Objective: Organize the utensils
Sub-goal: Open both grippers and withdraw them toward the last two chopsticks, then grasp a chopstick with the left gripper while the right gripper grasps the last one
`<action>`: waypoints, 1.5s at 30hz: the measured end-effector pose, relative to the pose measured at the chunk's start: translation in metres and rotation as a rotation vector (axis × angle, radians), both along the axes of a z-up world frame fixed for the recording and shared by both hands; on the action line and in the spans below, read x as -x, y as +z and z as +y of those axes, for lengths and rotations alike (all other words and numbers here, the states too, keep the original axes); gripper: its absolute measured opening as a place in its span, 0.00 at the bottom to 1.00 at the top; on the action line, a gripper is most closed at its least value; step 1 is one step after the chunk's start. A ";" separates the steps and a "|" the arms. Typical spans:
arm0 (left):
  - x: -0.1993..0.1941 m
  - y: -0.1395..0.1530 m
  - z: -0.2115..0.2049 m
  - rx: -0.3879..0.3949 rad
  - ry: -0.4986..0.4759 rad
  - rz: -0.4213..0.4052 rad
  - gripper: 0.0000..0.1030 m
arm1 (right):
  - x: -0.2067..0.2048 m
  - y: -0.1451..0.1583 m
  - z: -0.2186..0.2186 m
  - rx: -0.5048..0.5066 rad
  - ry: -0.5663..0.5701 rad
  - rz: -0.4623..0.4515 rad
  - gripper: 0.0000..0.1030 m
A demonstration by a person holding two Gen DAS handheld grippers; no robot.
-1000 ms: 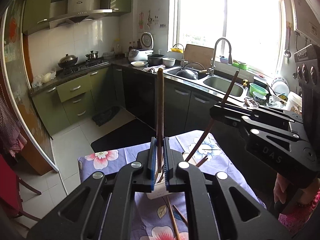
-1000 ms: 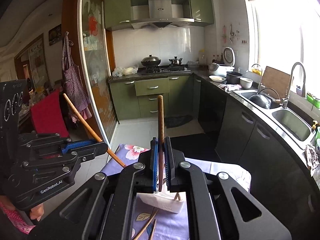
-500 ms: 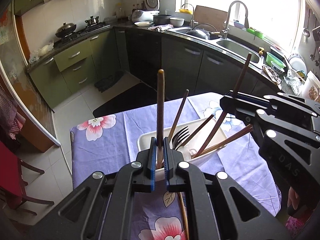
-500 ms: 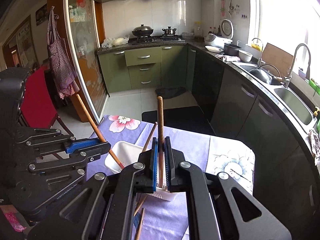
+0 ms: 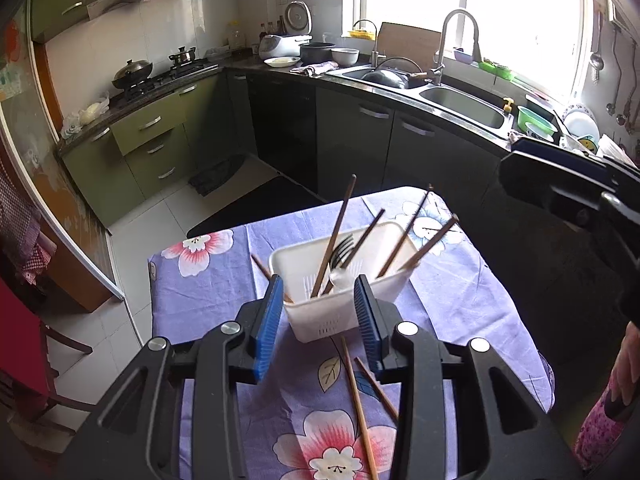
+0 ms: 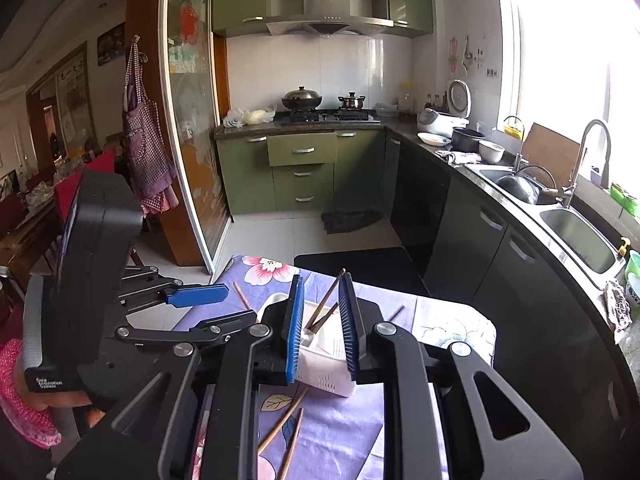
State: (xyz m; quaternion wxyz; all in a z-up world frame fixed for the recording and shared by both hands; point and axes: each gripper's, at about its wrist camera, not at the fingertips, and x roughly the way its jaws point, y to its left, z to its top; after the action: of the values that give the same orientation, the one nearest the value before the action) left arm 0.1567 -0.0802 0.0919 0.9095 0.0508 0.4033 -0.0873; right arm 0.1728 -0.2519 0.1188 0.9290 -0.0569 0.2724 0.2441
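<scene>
A white utensil basket (image 5: pixel 384 288) stands on the floral purple tablecloth (image 5: pixel 208 280). It holds several brown chopsticks (image 5: pixel 333 236), a dark fork (image 5: pixel 343 245) and a spoon (image 5: pixel 340 278). My left gripper (image 5: pixel 318 316) is open and empty just in front of the basket. My right gripper (image 6: pixel 322 328) is open and empty above the basket (image 6: pixel 324 372). Two loose chopsticks (image 5: pixel 360 404) lie on the cloth below the basket, also in the right wrist view (image 6: pixel 286 436). Another chopstick (image 5: pixel 262 270) lies left of the basket.
The small table's edges (image 5: pixel 516 320) drop to a tiled floor. Dark kitchen cabinets and a sink (image 5: pixel 464 106) run along the back right. A stove with pots (image 6: pixel 324 108) stands at the back. A red chair (image 5: pixel 16 344) is at the left.
Both grippers have opened and let go of their chopsticks, which now stand in the basket. Both grippers have drawn back and up from the basket.
</scene>
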 end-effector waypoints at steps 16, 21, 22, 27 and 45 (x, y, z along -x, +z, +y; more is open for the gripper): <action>0.026 -0.179 -0.017 0.038 -0.007 0.374 0.40 | 0.009 -0.228 -0.038 0.144 -0.083 0.433 0.22; 0.015 -0.191 -0.023 0.021 0.012 0.392 0.38 | 0.002 -0.223 -0.053 0.142 -0.113 0.435 0.22; 0.013 -0.193 -0.023 0.017 0.014 0.393 0.35 | 0.000 -0.223 -0.055 0.141 -0.117 0.437 0.22; 0.002 -0.207 -0.029 -0.017 0.021 0.427 0.21 | -0.009 -0.224 -0.054 0.141 -0.123 0.453 0.22; 0.010 -0.204 -0.011 -0.035 0.039 0.389 0.06 | -0.009 -0.234 -0.030 0.159 -0.074 0.470 0.22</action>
State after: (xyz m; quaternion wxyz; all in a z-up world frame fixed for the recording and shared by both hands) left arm 0.1470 -0.0913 -0.1122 0.8149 0.0410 0.5737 -0.0711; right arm 0.1818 -0.2814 -0.1153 0.8411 -0.0614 0.5011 0.1941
